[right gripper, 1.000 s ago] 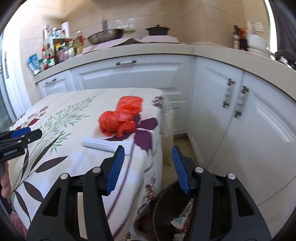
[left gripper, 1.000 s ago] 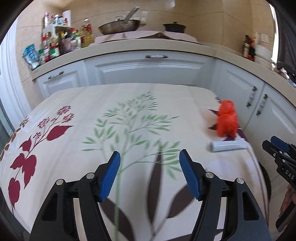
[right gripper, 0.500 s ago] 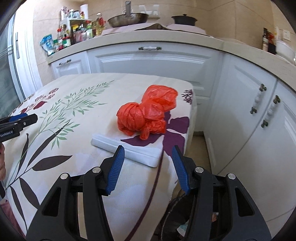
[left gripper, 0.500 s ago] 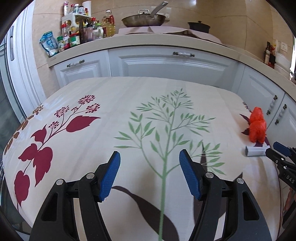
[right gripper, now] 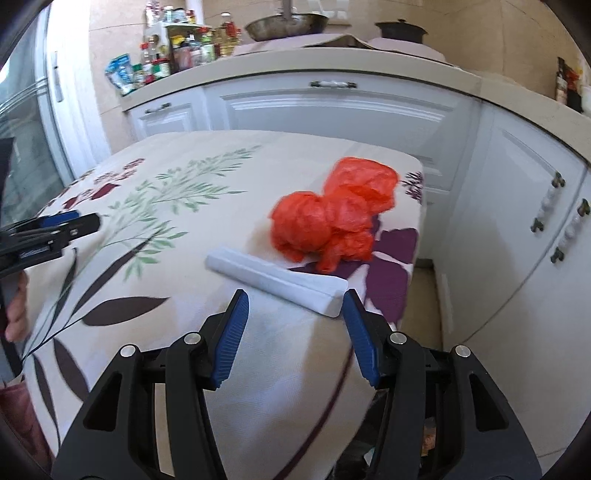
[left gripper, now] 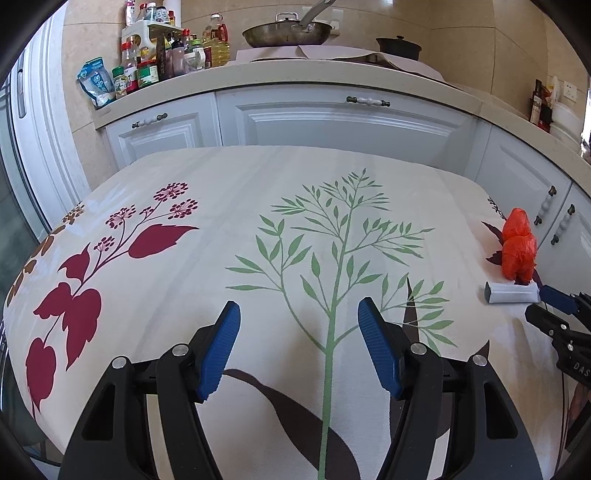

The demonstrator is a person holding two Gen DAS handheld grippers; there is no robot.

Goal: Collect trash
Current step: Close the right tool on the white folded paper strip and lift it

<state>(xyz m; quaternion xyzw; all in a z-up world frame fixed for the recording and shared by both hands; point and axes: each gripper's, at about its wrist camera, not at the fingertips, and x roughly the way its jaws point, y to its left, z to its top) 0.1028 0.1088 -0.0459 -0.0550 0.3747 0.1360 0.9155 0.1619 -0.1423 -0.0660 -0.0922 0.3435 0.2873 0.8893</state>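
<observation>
A crumpled orange plastic bag (right gripper: 334, 218) lies near the right edge of the table, with a long white box (right gripper: 275, 278) just in front of it. My right gripper (right gripper: 295, 334) is open and empty, its fingertips just short of the white box. My left gripper (left gripper: 299, 349) is open and empty over the middle of the floral tablecloth (left gripper: 258, 206). In the left wrist view the bag (left gripper: 519, 245) and the box (left gripper: 511, 291) sit at the far right, with the right gripper (left gripper: 554, 314) beside them.
White kitchen cabinets (left gripper: 332, 118) and a countertop with bottles (left gripper: 162, 51), a pan (left gripper: 286, 33) and a pot (left gripper: 399, 44) stand behind the table. More cabinets (right gripper: 517, 206) flank the right side. A dark bin (right gripper: 428, 435) partly shows below the table's right edge.
My right gripper has moved up from over the bin and toward the white box and orange bag. My left gripper has drawn back and swung left over the tablecloth. Both stay open.
</observation>
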